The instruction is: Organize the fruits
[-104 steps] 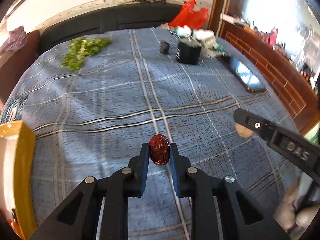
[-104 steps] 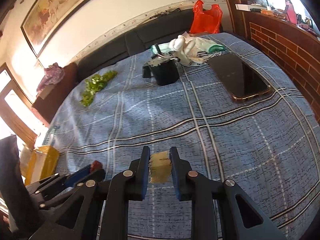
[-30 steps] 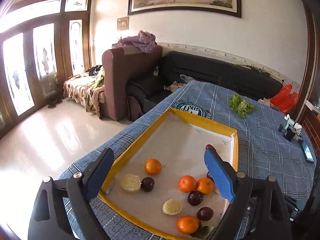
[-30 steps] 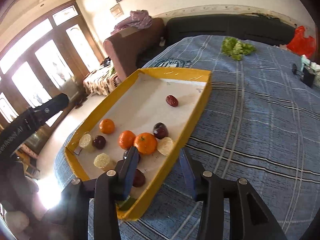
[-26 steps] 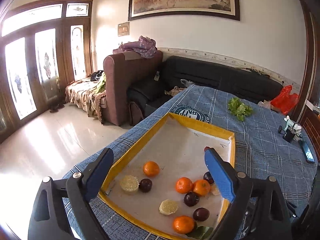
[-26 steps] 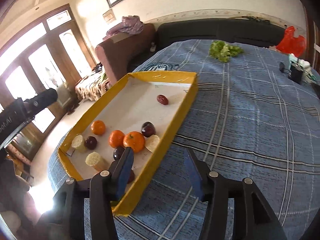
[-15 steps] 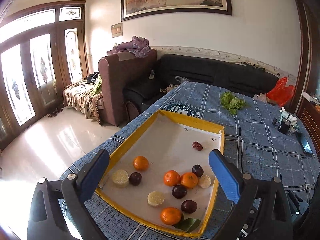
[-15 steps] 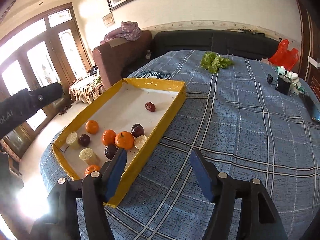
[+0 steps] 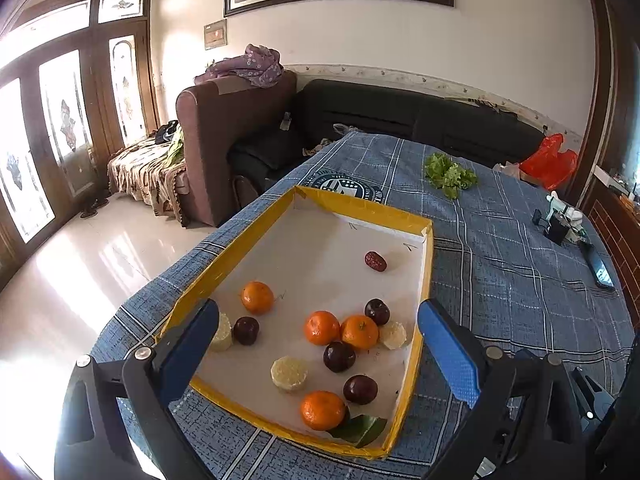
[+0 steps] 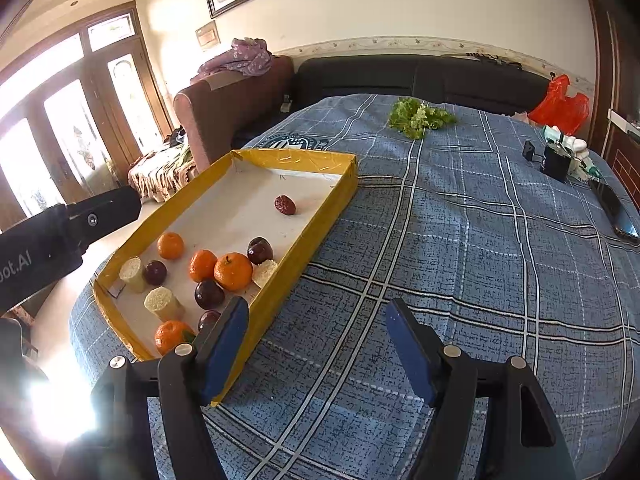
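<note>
A yellow-rimmed tray [image 9: 362, 208] [image 10: 296, 158] lies on the blue plaid cloth and holds several oranges [image 9: 321, 327] [image 10: 233, 271], dark plums [image 9: 339, 356] [image 10: 209, 294], pale sugarcane pieces [image 9: 289, 373] [image 10: 160, 302] and one red date [image 9: 375, 261] [image 10: 285, 205] lying apart at its far end. My left gripper [image 9: 316, 354] is open and empty, above the tray's near end. My right gripper [image 10: 316, 346] is open and empty, above the cloth just right of the tray.
Green lettuce [image 9: 450, 171] [image 10: 418, 117] lies far back on the cloth. A black box [image 10: 555, 162], a phone [image 10: 616, 209] and a red bag [image 10: 560, 102] are at the far right. A sofa and armchair stand behind; the table edge drops to the floor on the left.
Both grippers held a date and a sugarcane piece earlier; both are now open and empty. Both have drawn back and up from the tray over the last second.
</note>
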Demonstrator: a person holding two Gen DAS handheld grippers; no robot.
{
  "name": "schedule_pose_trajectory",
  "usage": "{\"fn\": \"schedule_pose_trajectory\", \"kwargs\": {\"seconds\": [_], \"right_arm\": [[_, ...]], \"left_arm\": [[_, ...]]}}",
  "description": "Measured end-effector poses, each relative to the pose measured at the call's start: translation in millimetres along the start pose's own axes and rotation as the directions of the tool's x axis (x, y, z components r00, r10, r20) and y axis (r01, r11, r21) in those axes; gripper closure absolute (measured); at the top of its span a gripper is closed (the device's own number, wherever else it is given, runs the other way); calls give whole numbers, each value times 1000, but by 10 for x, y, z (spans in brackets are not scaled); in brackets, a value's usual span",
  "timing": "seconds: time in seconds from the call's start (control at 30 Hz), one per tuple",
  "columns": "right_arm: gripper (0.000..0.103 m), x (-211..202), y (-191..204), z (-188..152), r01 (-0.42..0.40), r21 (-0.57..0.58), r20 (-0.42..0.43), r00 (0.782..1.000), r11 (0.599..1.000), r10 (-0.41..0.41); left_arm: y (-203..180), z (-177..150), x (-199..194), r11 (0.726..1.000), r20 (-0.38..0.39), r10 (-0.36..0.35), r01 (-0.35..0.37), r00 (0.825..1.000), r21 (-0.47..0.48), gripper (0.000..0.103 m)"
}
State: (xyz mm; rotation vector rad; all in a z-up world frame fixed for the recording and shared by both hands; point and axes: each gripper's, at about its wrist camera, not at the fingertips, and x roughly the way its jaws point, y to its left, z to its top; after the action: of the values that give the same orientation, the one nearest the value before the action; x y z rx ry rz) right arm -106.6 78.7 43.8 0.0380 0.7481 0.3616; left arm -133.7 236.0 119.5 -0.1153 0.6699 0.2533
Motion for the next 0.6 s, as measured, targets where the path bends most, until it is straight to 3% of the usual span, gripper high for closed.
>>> {"fn": "schedule_pose_trajectory", "kwargs": {"seconds": [0.6], "right_arm": [[25,37,104,-9,51,-41,-7,999,998,-51]], "left_arm": [[29,-65,187,997,-67,-76,74,995,-28,3]]}}
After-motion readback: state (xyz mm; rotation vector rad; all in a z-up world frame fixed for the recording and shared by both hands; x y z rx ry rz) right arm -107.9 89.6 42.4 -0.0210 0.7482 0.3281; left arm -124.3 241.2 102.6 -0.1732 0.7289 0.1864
